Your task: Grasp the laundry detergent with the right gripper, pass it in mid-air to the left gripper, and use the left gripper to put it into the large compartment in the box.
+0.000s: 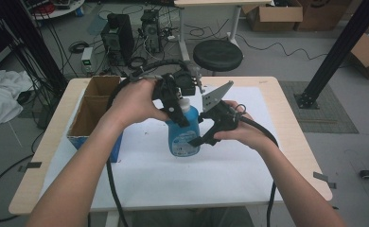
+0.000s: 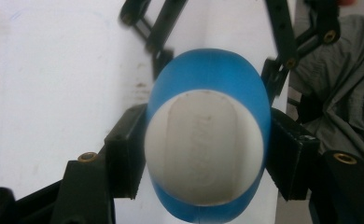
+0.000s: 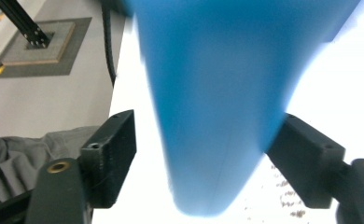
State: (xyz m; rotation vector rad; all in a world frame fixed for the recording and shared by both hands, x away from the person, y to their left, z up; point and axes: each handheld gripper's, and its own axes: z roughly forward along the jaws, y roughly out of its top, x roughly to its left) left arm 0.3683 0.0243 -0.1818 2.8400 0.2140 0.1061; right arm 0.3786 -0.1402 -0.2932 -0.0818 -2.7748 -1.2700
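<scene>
An open brown cardboard box with a blue lower band (image 1: 93, 109) sits at the left end of the white sheet (image 1: 182, 182) covering the pale wooden table (image 1: 55, 137); it lies well to the left of the translucent blue plastic bottle with a white cap (image 1: 185, 132). That bottle stands upright near the middle of the sheet, slightly toward the far side.

The left gripper (image 1: 175, 111) comes down over the bottle from above and to its left. In the left gripper view its two black jaws press against the bottle's (image 2: 208, 144) opposite sides just below the white cap (image 2: 203, 149), clamped on it.

The right gripper (image 1: 206, 137) reaches the bottle's lower body from the right, its grey three-cornered plate (image 1: 215, 96) rising just right of the cap. In the right gripper view the jaws stand apart on either side of the blurred blue body (image 3: 222, 102); the right one touches or nearly touches it, the left one shows a gap.

Beyond the table, behind the bottle, stands a round black stool (image 1: 217, 55).
</scene>
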